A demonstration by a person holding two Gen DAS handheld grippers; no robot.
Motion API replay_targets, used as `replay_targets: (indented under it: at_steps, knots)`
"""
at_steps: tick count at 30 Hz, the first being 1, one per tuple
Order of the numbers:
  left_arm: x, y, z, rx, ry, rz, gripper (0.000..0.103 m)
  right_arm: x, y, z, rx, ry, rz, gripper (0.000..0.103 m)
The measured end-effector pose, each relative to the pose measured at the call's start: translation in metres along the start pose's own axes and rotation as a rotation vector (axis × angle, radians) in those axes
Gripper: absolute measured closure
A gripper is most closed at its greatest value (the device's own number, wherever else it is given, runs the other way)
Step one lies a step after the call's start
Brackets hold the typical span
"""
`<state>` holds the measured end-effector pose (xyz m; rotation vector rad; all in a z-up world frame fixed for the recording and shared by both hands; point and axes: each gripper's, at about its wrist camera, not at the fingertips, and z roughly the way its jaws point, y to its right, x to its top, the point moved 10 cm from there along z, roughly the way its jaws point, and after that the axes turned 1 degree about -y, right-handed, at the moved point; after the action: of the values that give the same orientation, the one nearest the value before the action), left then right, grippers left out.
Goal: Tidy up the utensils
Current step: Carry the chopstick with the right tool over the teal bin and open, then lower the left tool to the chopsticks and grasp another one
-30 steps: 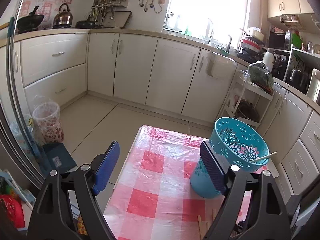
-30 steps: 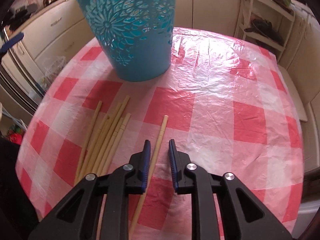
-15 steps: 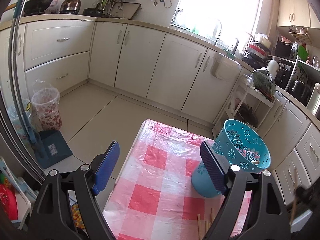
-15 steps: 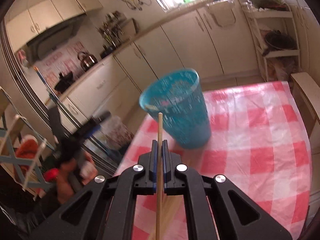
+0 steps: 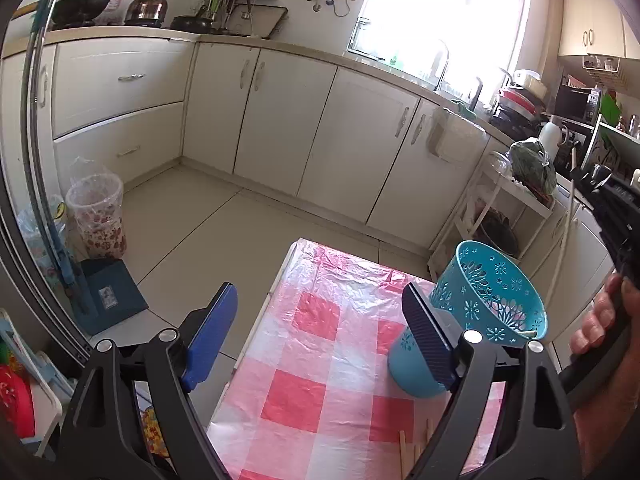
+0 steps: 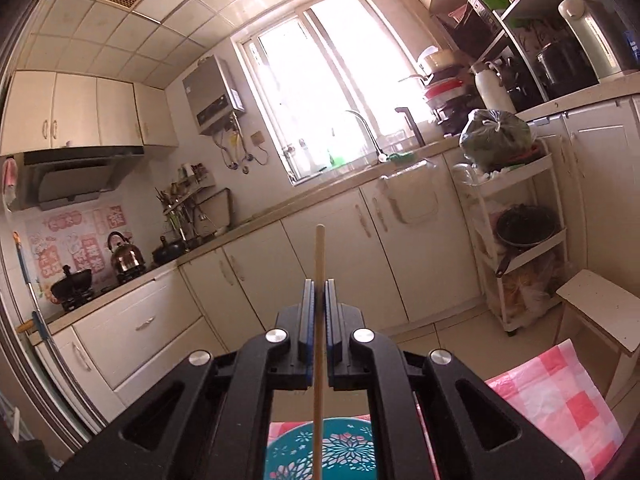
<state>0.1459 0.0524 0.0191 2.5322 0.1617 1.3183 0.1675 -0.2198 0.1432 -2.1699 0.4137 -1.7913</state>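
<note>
We hold one chopstick (image 6: 319,264) upright in the right gripper (image 6: 319,294), jaws clamped on it, directly above the basket (image 5: 496,300). The left gripper (image 5: 320,320) stands wide and empty beside the basket. More chopsticks (image 5: 404,448) lie on the table (image 5: 320,360) near it. Next, we judge, lower the stick's tip inside the rim, then release.

Teal flower-cutout basket (image 5: 490,304), red-and-white checked tablecloth (image 5: 316,360), pale wooden chopstick (image 6: 319,320), cream cabinets (image 5: 280,112)
</note>
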Motion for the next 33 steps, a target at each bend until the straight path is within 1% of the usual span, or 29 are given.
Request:
replay_targets:
  at_steps: [4, 9, 11, 13, 14, 15, 17, 20, 21, 22, 24, 28, 32, 33]
  knots:
    - [-0.002, 0.004, 0.001, -0.003, -0.005, 0.014, 0.022, -0.023, 0.011, 0.003, -0.024, -0.044, -0.041, 0.097]
    - [-0.006, 0.007, 0.003, 0.000, -0.013, 0.030, 0.022, -0.046, 0.016, -0.008, -0.005, -0.131, -0.066, 0.097]
    - [-0.009, 0.006, 0.004, 0.009, -0.017, 0.033, 0.022, -0.048, 0.017, -0.024, 0.007, -0.146, -0.078, 0.092]
    - [-0.011, 0.006, 0.005, 0.019, -0.021, 0.040, 0.022, -0.050, 0.021, -0.048, -0.001, -0.145, -0.070, 0.074]
    - [-0.013, 0.006, 0.005, 0.025, -0.024, 0.045, 0.022, -0.054, 0.025, -0.061, -0.005, -0.156, -0.061, 0.072]
    - [-0.015, 0.006, 0.006, 0.030, -0.029, 0.051, 0.022, -0.064, 0.028, -0.071, -0.006, -0.181, -0.055, 0.072]
    - [-0.019, 0.006, 0.007, 0.036, -0.040, 0.058, 0.022, -0.095, 0.036, -0.090, -0.017, -0.275, -0.052, 0.072]
    - [-0.027, 0.009, 0.006, 0.043, -0.065, 0.070, 0.022, -0.168, 0.043, -0.107, -0.024, -0.501, -0.065, 0.072]
    - [-0.032, 0.011, 0.005, 0.044, -0.074, 0.079, 0.022, -0.192, 0.045, -0.111, -0.024, -0.569, -0.066, 0.073]
    - [-0.036, 0.012, 0.004, 0.046, -0.082, 0.089, 0.022, -0.214, 0.046, -0.112, -0.020, -0.635, -0.067, 0.078]
    - [-0.049, 0.015, 0.001, 0.055, -0.104, 0.117, 0.022, -0.245, 0.044, -0.111, -0.014, -0.733, -0.075, 0.082]
    - [-0.080, 0.018, -0.002, 0.067, -0.169, 0.158, 0.022, -0.265, 0.033, -0.103, -0.015, -0.793, -0.145, 0.086]
    - [-0.104, 0.017, 0.001, 0.077, -0.229, 0.181, 0.022, -0.280, 0.037, -0.101, -0.044, -0.828, -0.177, 0.089]
    - [-0.109, 0.017, 0.003, 0.077, -0.243, 0.184, 0.022, -0.280, 0.038, -0.102, -0.047, -0.820, -0.186, 0.089]
